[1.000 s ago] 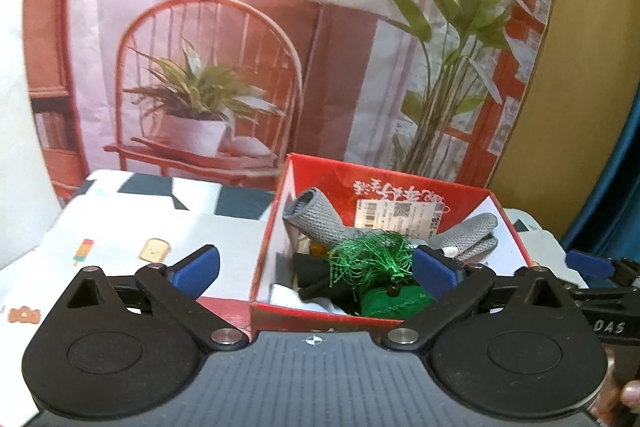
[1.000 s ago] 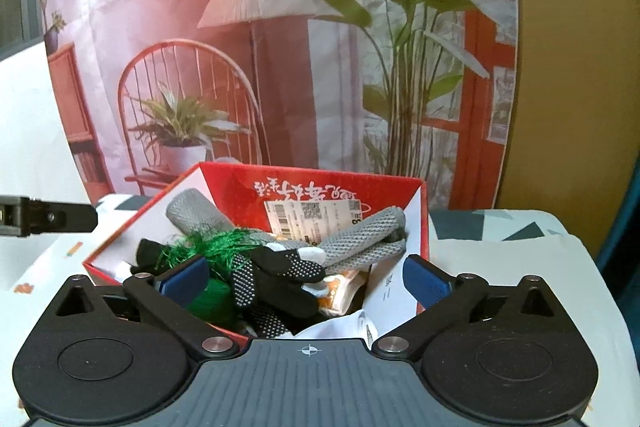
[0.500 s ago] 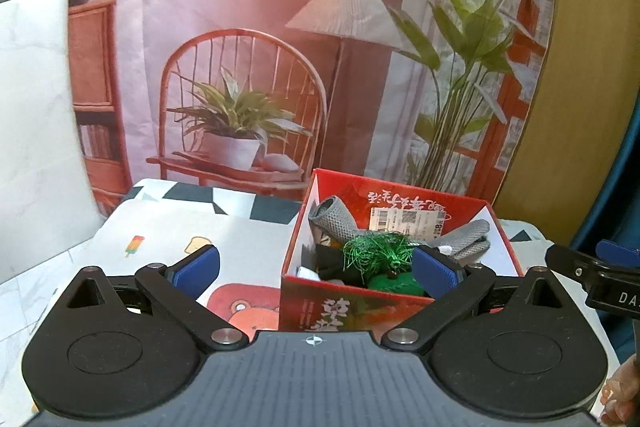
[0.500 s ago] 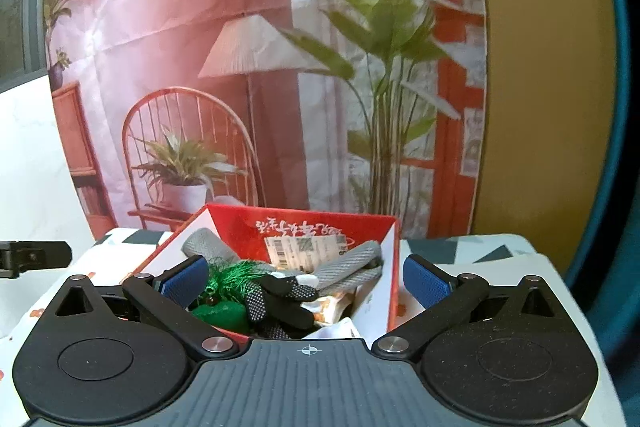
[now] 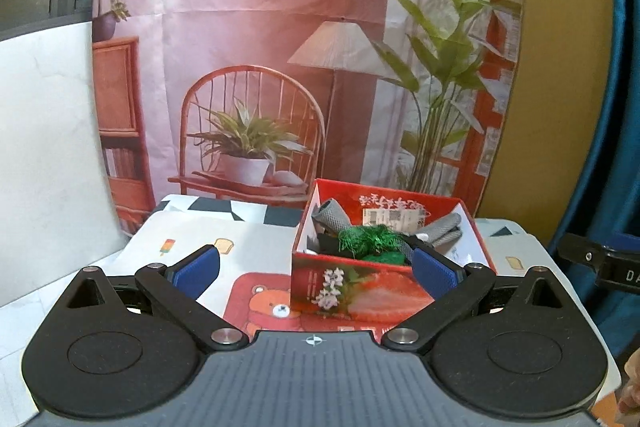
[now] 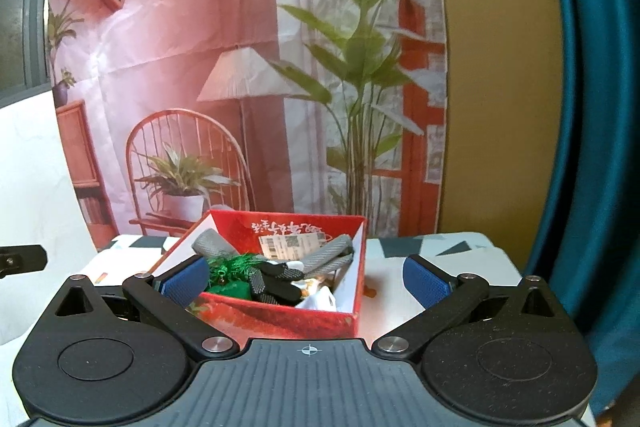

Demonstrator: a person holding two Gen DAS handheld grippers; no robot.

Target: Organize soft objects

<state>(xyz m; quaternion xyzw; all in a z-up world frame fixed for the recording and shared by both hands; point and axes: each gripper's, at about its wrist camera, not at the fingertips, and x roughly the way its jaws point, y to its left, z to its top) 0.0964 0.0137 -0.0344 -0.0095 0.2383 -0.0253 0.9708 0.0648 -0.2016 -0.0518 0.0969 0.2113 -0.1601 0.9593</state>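
A red cardboard box (image 5: 362,297) stands on the table, also in the right wrist view (image 6: 280,319). It holds soft things: grey knit gloves (image 5: 330,217) (image 6: 328,257), green tinsel (image 5: 368,239) (image 6: 232,265), a black dotted glove (image 6: 276,281) and a green pouch (image 6: 228,289). My left gripper (image 5: 316,269) is open and empty, held back from the box's near side. My right gripper (image 6: 306,277) is open and empty, also back from the box.
The table carries a white cloth with cartoon prints (image 5: 224,247) and a red bear mat (image 5: 264,303). A printed backdrop (image 5: 280,67) stands behind. A white board (image 5: 44,147) is at the left, a blue curtain (image 6: 592,107) at the right.
Both grippers have drawn back and up from the box, which now looks smaller and farther. Both stay open and empty.
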